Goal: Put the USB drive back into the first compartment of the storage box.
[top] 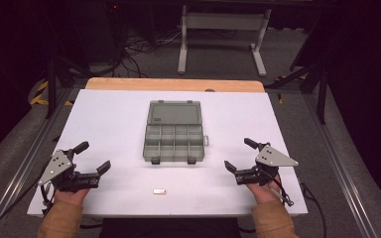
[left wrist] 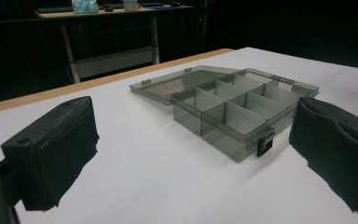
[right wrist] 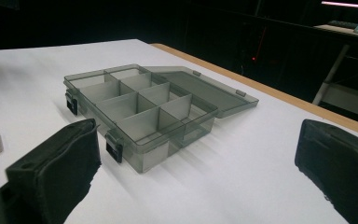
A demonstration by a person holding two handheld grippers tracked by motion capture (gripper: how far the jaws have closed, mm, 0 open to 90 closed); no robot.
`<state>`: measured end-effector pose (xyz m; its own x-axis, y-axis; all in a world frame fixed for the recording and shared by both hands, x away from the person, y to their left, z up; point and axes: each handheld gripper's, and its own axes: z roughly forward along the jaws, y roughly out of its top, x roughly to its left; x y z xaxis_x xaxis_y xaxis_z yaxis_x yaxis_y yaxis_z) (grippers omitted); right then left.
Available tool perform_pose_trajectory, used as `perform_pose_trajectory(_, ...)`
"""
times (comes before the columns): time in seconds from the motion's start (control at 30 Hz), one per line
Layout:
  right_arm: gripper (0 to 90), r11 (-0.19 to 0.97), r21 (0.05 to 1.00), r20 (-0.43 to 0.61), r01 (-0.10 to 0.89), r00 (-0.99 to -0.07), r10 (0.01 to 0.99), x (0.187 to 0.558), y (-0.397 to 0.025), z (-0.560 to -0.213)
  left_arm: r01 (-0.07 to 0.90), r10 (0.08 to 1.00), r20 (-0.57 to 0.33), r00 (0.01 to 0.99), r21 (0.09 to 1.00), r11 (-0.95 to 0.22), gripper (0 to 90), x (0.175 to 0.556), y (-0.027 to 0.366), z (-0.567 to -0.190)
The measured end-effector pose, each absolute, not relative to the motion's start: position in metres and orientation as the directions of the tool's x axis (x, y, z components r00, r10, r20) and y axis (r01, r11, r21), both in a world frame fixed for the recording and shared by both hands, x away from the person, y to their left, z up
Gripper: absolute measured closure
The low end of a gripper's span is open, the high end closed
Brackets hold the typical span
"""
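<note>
The transparent grey organizer box (top: 173, 145) lies in the middle of the white table (top: 109, 124) with its lid (top: 174, 112) folded flat open behind it, and all its compartments look empty. A small metal piece (top: 159, 191) lies alone near the front edge of the table, between the two hands and well apart from the box. The left gripper (top: 95, 159) and the right gripper (top: 235, 154) both rest low at the two sides with their jaws spread wide, holding nothing. The likely work is to put the small piece into one compartment, and the risk is in the pick: the piece is flat and low, so the thick black pads (right wrist: 58, 172) can slide over it or push it toward the table edge. A weak grip can also let it drop outside the box or into the wrong compartment, and a careless approach can knock the light box or its two black latches (top: 155, 160).
</note>
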<state>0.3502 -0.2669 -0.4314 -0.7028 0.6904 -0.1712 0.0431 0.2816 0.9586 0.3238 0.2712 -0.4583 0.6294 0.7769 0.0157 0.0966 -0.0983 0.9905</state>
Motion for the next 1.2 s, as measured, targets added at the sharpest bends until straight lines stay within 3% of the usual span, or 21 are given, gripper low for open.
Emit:
perform_pose_trajectory(0.77,0.0,0.26,0.965,-0.165,0.029,-0.706,0.689,0.35,-0.266,-0.431,0.092,0.769,0.007,0.639,0.992,-0.086,2.9,0.322,0.272,-0.46)
perform_pose_trajectory(1.2,0.1,0.26,0.965,-0.148,0.03,-0.757,0.637,0.359,-0.249,-0.421,0.088,0.759,0.002,0.651,0.993,-0.079,2.4,0.322,0.272,-0.459)
